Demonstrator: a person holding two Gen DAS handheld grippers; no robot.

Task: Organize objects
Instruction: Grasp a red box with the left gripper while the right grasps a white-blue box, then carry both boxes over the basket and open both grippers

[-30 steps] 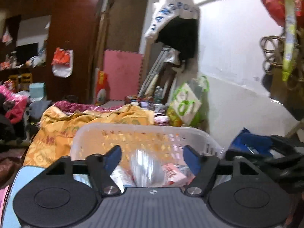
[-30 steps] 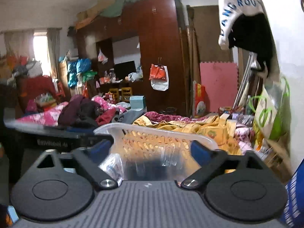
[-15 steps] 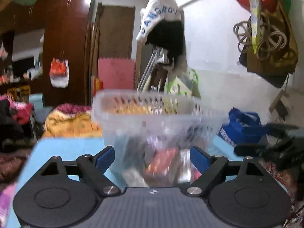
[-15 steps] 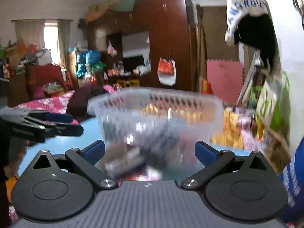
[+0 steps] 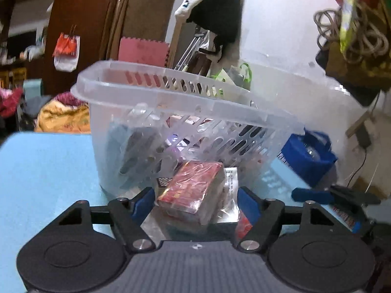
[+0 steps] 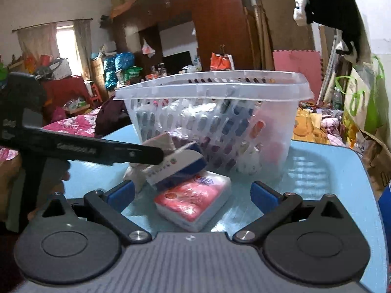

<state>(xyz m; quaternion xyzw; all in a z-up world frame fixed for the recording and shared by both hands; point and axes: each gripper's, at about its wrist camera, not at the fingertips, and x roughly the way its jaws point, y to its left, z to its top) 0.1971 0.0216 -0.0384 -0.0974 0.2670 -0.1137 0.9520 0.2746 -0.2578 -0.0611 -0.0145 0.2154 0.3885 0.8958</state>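
A clear slotted plastic basket (image 5: 176, 102) holding several packets stands on a light blue table (image 5: 46, 166); it also shows in the right wrist view (image 6: 220, 90). My left gripper (image 5: 195, 202) is open, low over a red wrapped box (image 5: 193, 190) that lies on silvery packets in front of the basket. My right gripper (image 6: 193, 194) is open, low over a pink tissue pack (image 6: 195, 197). A white and blue box (image 6: 178, 166) leans on that pack, next to the left gripper's black finger (image 6: 102, 150).
A blue bag (image 5: 308, 156) sits at the table's right edge. Beyond the table are a bed with yellow cloth (image 5: 63, 117), a dark wardrobe (image 6: 220, 24), a pink foam mat (image 6: 295, 66) and a white wall with hanging bags (image 5: 354, 24).
Both grippers have dropped from above the basket's rim to table height in front of it. Loose packets now lie between the fingers of each. Both stay open.
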